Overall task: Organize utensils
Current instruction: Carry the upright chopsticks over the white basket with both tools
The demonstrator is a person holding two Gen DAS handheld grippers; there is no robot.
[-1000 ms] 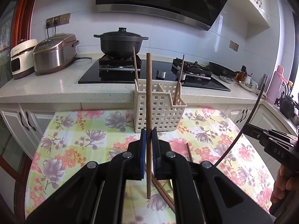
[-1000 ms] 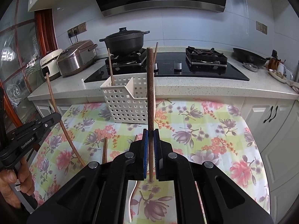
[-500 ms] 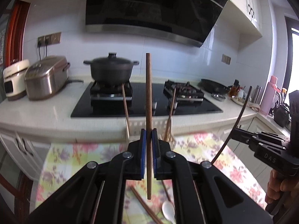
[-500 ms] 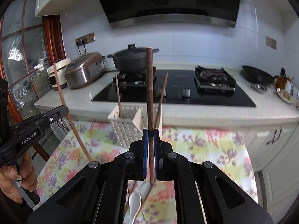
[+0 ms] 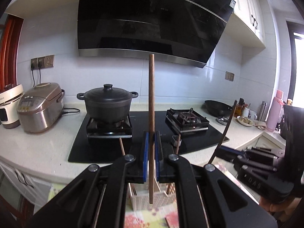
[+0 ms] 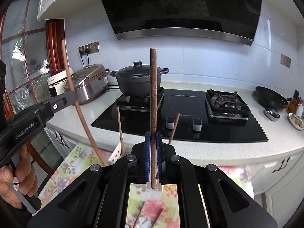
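Observation:
My left gripper (image 5: 151,135) is shut on a brown chopstick (image 5: 151,98) that stands upright, its lower tip hanging above the white slotted basket (image 5: 141,198). My right gripper (image 6: 153,135) is shut on a second upright chopstick (image 6: 153,87). Two chopsticks (image 6: 120,129) (image 6: 173,127) lean in the basket (image 6: 115,154), which both grippers mostly hide. Each gripper shows in the other's view: the right one (image 5: 226,150) at the right edge, the left one (image 6: 73,97) at the left, held by a hand (image 6: 11,178). Loose chopsticks (image 6: 141,215) lie on the floral tablecloth (image 6: 76,163).
Behind the table runs a white counter (image 5: 47,152) with a black hob (image 6: 190,102), a lidded black pot (image 5: 108,104), two rice cookers (image 5: 40,106), a wok (image 6: 269,96) and bottles (image 5: 275,110). A range hood (image 5: 152,28) hangs overhead.
Both grippers have risen with their chopsticks still clamped. The basket and tablecloth have dropped to the bottom of both views, and the counter and hood now fill them.

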